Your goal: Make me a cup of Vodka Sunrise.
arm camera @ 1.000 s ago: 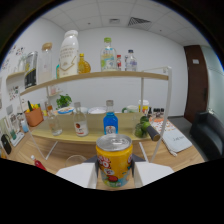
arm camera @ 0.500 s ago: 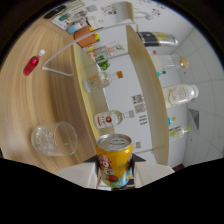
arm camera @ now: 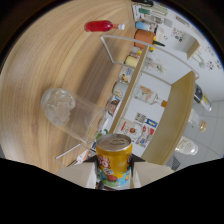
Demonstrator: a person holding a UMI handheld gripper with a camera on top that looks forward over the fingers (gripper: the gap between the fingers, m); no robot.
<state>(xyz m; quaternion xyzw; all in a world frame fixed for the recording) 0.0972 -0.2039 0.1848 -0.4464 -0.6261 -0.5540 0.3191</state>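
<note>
Right now the gripper (arm camera: 114, 176) is rolled over sideways, so the wooden table (arm camera: 60, 65) and the two-tier shelf (arm camera: 145, 100) appear tipped on end. Its two pale fingers (arm camera: 75, 175) are closed narrowly on one yellow-orange drink can (arm camera: 114, 160), one finger pressing each side of it. The can has a silver top with a pull tab and colourful print lower down on its body.

Just ahead of the can, slightly to one side, stands one clear plastic cup (arm camera: 67, 112) on the table, with what look like ice cubes at its bottom. The can's top is near the cup's wall; whether they touch cannot be told.

Well beyond the cup lies one small bottle of red liquid (arm camera: 102, 26) with a white cap, on its side on the table and apart from everything else.

The shelf has two wooden boards on a thin white wire frame. Along the nearer board several bottles, jars and cartons sit in a row, among them one clear bottle with an amber cap (arm camera: 149, 96) and one terracotta-coloured pot (arm camera: 143, 36); the rest are too small to count surely. On the farther board one white bottle (arm camera: 185, 146) shows. Behind the shelf is a white wall (arm camera: 175, 65).
</note>
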